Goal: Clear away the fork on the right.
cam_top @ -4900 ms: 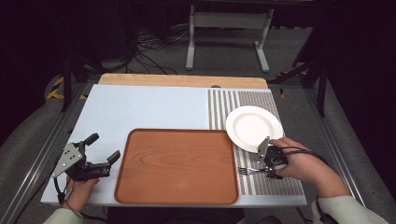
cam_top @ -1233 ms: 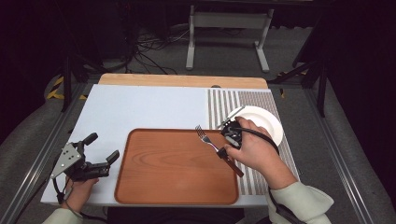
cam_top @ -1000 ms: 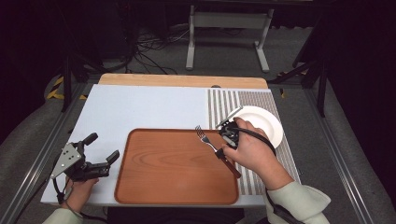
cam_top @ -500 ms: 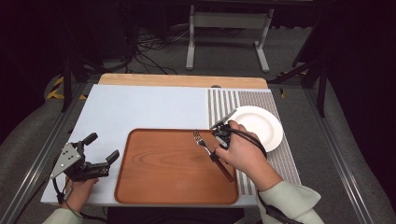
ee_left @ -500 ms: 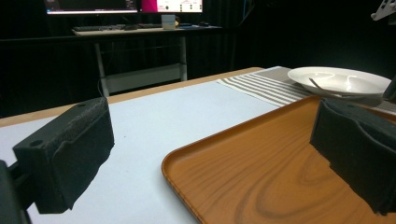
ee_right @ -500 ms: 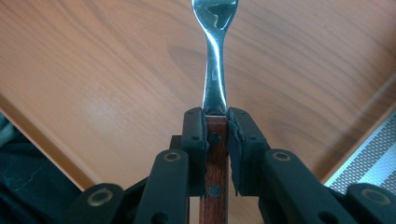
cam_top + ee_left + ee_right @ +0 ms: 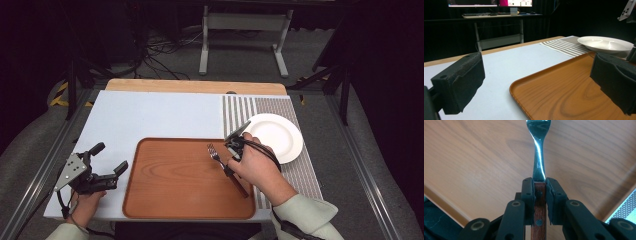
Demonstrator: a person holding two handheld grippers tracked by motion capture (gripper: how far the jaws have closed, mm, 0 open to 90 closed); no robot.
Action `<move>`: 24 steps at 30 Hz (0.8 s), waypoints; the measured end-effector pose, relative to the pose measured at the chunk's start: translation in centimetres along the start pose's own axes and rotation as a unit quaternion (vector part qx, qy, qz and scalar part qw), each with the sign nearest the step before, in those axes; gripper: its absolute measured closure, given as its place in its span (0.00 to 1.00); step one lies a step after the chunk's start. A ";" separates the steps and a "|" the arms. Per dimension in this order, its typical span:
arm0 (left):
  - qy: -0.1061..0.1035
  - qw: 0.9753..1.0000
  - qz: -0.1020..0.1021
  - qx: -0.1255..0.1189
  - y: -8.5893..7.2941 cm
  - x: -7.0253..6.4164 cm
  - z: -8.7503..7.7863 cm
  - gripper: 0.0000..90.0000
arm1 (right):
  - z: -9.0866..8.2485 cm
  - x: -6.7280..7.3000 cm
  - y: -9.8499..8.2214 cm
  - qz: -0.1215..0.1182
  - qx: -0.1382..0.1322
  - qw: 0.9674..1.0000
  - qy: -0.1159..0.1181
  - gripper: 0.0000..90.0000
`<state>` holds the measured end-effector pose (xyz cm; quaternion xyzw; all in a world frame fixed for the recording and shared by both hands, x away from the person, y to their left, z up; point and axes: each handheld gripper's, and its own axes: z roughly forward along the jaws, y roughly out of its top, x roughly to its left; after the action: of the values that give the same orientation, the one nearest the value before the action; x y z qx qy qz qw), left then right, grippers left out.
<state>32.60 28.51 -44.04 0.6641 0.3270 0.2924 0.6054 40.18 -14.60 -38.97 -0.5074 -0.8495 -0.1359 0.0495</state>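
Fork over the tray

Right claw (image 7: 539, 188) clamps the fork (image 7: 223, 165) by its wooden handle, tines aimed far-left, handle running near-right over the tray (image 7: 170, 190); left claw (image 7: 111, 159) sits open.

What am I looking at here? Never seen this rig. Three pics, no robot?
No robot: a person at a table holds a two-jaw gripper in each hand. The high view looks down from above the person's side. The other two come from cameras riding on each gripper, looking along its black jaws.

On the table lie a wooden tray, a striped mat and a white plate on the mat.

The right gripper is shut on a fork, clamped at its wooden handle, with the tines pointing out over the tray. The left gripper sits open beside the tray's left edge, holding nothing; its view looks across the tray toward the plate.
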 end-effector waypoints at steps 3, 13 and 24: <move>0.000 1.000 0.000 0.000 0.0 0.0 0.0 0.00 | 0.2 0.0 0.0 0.004 0.003 1.000 0.000 0.86; 0.000 1.000 0.000 -0.001 0.0 0.1 0.0 0.00 | 1.4 -0.1 0.0 0.029 0.019 0.999 0.003 0.86; 0.002 1.000 0.002 0.000 0.0 0.1 0.0 0.00 | 1.7 -0.4 -0.2 0.045 0.030 0.999 0.007 0.86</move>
<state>32.62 28.56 -44.02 0.6643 0.3266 0.2948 0.6042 40.31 -14.50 -40.71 -0.5426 -0.8290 -0.1116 0.0768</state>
